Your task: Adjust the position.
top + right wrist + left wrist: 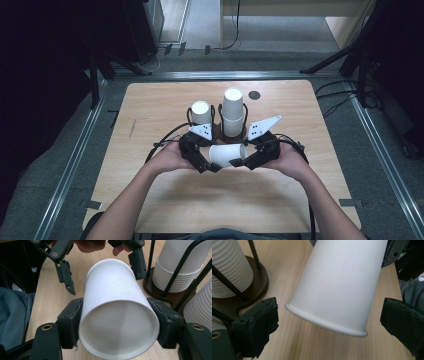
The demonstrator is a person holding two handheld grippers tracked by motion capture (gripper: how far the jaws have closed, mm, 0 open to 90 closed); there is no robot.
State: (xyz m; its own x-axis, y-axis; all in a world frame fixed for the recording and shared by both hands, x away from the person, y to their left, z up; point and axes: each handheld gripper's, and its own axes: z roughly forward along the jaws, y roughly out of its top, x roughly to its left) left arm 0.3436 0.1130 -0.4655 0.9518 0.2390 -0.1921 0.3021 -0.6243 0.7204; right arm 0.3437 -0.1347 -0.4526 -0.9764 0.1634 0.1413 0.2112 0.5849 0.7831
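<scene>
Dark floor and metal rails ring the pale wooden table [150, 200], whose near half lies bare, with open board to the left and right of the hands. Beyond the hands, at the table's middle, stands a dark wire cup rack [218, 131] on a brown base; it holds a tall stack of white paper cups [233, 115] on the right and a shorter ribbed white cup stack [201, 113] on the left. Past the rack, the far edge stays free apart from a small dark round mark [254, 95].

Just near of the rack, a smooth white paper cup [227, 154] lies on its side between the two grippers, held above the board. The right gripper [245, 162] is clamped on it: in the right gripper view its black pads [72, 322] press both sides of the cup [117, 315] close to the rolled rim. The left gripper [209, 166] stands spread wide, its pads [262, 322] flanking the cup's [339, 287] other end with clear gaps on both sides.

Both forearms come in from the near edge and angle inward, so the hands meet at the middle with the gripper tips turned toward one another.
</scene>
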